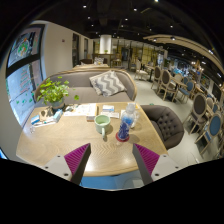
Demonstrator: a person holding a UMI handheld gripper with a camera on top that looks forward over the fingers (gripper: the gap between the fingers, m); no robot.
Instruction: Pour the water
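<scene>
Tongs (110,160) held open and empty above the near edge of the counter (60,140), at lower centre of the frame.

A water bottle (126,122) is seen just right of centre, beyond the pads (74,157) and well apart from them, standing upright with its long axis vertical; it looks clear, with a blue label. Just left of it a green cup (102,124) is placed. A potted plant (52,92) is set at the left.

Ahead of you a light wooden table (70,140) carries a green cup (102,125), a blue-labelled water bottle (127,121), a potted plant (52,96) and some papers (82,109).
</scene>
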